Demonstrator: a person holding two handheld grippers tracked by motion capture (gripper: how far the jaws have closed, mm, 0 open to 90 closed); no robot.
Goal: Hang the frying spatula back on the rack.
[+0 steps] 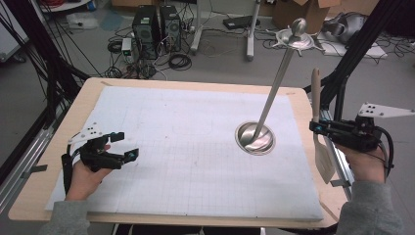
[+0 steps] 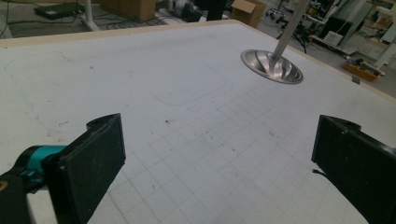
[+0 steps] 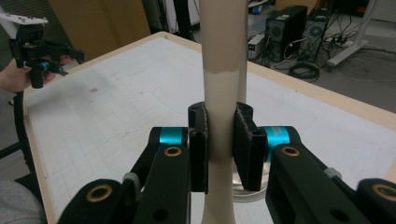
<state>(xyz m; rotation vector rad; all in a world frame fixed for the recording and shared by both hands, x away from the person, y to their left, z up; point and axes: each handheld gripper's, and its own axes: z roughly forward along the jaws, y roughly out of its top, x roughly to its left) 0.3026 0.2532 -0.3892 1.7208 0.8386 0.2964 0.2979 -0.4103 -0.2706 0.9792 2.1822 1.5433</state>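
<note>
A beige spatula (image 1: pixel 323 159) stands upright beyond the table's right edge, handle up and blade down. My right gripper (image 1: pixel 317 128) is shut on its neck. In the right gripper view the two pads press the spatula handle (image 3: pixel 223 88) from both sides, at my right gripper (image 3: pixel 220 140). A metal stand has its round base (image 1: pixel 254 138) on the white grid mat (image 1: pixel 186 147), right of centre, and its pole (image 1: pixel 276 83) leans up to a ringed top (image 1: pixel 295 38). My left gripper (image 1: pixel 125 146) hovers open and empty near the mat's left side. Its jaws stand wide apart in the left gripper view (image 2: pixel 219 158), with the stand base (image 2: pixel 272 66) far ahead.
The wooden table (image 1: pixel 93 88) shows as a border around the mat. Black frame posts (image 1: pixel 359 46) rise at the right and computers (image 1: pixel 155 24) with cables sit on the floor behind. The left gripper (image 3: pixel 35 51) appears far off in the right gripper view.
</note>
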